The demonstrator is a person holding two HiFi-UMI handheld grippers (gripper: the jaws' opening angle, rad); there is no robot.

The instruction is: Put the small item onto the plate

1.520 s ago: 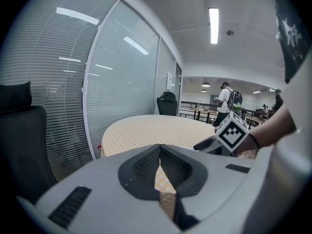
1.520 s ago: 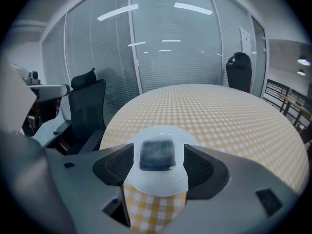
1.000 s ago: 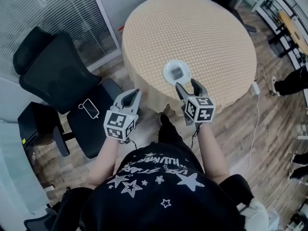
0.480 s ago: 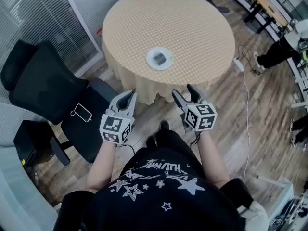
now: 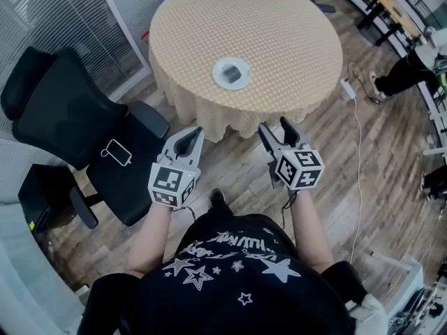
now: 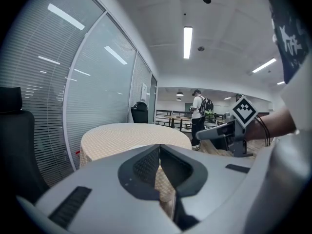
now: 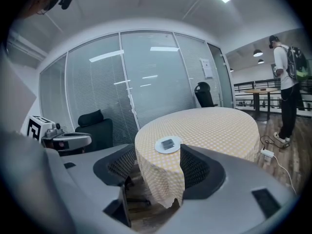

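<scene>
- Head view: a person stands back from a round worktop (image 5: pixel 279 26) with a yellow checked cloth, a gripper in each hand, both held low over the wooden floor.
- Plate (image 5: pixel 218 74), white, sits on the worktop well ahead of both sets of jaws and roughly between their lines of aim.
- Small item (image 5: pixel 232 70), dark and flat, lies in the middle of the plate. What it is I cannot make out.
- Left gripper (image 5: pixel 195 134): in the left gripper view (image 6: pixel 159 147) the jaws are pressed together with nothing between them.
- Right gripper (image 5: pixel 274 126): in the right gripper view (image 7: pixel 157 154) the jaws stand wide apart and empty. Plate (image 7: pixel 158 148) and item (image 7: pixel 168 144) show far beyond the tips, framed in the gap.
- Black office chair (image 5: pixel 70 110) stands off to the left of the left jaws, with a phone (image 5: pixel 116 153) lying on its seat.
- Progress, my reading: the placing looks done. The item rests on the plate and neither gripper touches it or the worktop.
- Nothing of the task seems left. At most, a check that the item lies flat and inside the rim.
</scene>
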